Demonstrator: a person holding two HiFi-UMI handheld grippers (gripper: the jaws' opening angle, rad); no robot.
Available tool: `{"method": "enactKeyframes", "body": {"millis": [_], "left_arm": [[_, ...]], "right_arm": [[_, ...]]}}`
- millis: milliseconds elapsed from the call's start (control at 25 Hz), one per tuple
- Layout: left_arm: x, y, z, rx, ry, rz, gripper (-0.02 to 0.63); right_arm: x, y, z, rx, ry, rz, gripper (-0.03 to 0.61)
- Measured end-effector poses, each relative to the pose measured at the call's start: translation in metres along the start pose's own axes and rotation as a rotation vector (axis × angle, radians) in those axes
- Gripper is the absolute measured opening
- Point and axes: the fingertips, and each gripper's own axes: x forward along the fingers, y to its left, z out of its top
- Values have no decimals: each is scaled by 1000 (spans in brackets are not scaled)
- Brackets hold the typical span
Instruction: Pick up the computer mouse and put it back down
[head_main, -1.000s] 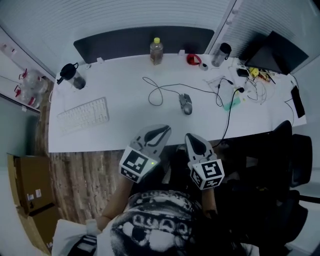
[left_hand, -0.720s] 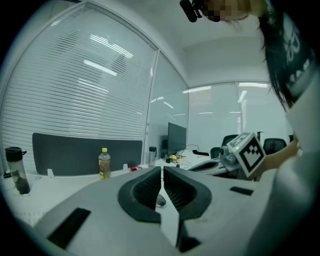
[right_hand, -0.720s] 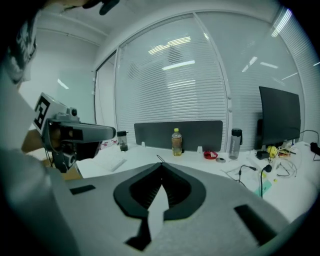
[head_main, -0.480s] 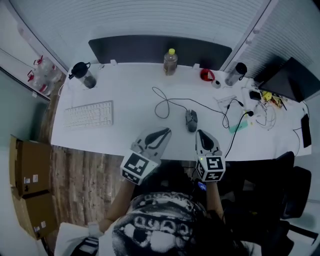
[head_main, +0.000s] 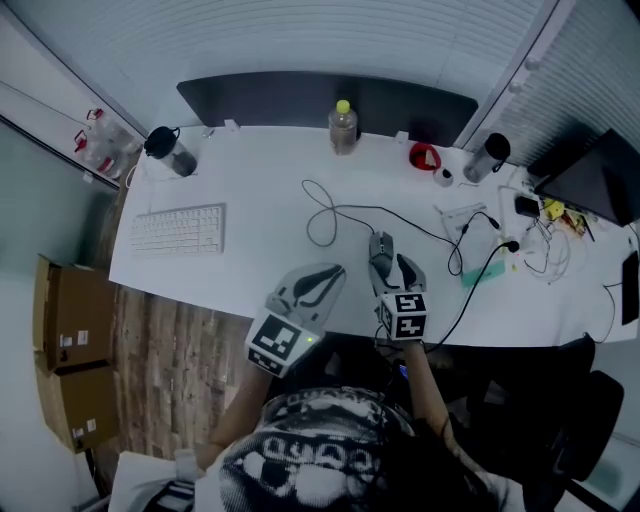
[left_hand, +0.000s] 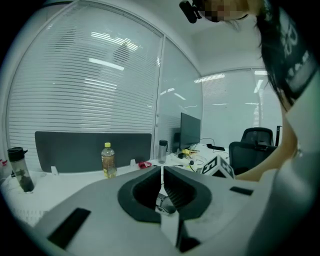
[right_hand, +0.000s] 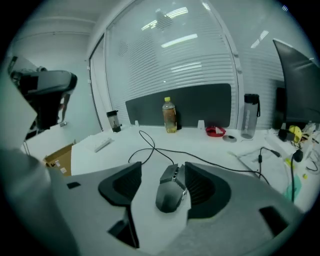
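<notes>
On the desk (head_main: 250, 270), close to its front edge, sits the computer mouse (right_hand: 170, 192), flat on the surface. Right gripper (right_hand: 162, 170) is straddling it with jaws opening: mouse lies between them, hard up against the right-hand jaw, clear gap to the left-hand one. No grip on it.

Left gripper (left_hand: 162, 175) hangs left of the mouse, over the front edge, jaws together with only a thin slit, holding nothing.

Clearance around the mouse:
- Left: bare desktop all the way to the keyboard (head_main: 178, 229), well apart.
- Behind: its cable (head_main: 320, 215) loops on the surface and trails off right; bottle (head_main: 343, 125) stands well behind, at the back edge against the dark panel (head_main: 300, 95).
- Right: another black lead crosses near, then a tangle of wires (head_main: 530, 235) farther out. Tightest side.
- Back right: red item (head_main: 424, 156) and tumbler (head_main: 491, 155), well apart.
</notes>
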Motion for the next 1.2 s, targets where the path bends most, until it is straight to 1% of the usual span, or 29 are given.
{"method": "enactKeyframes", "body": {"millis": [80,200,400,680,920,1200], "left_arm": [[4,2,-3,-1,19,25,14],[8,3,-7,-3,45,58,14],[13,5,-14,-17,78,113,14],[20,3,-16,-25,98,166,14],[18,3,-22,-28,125,197,14],[8,16,-27,-42,125,217,14]], "right_arm": [[20,-7,-12,26,39,12,293],[42,-17,-25,52,89,5,323],[65,-24,-38,32,145,-36,325],[84,-26,-52,74,204,-65,331],[85,-27,-50,5,214,-127,333],[85,-27,-52,2,215,-119,321]]}}
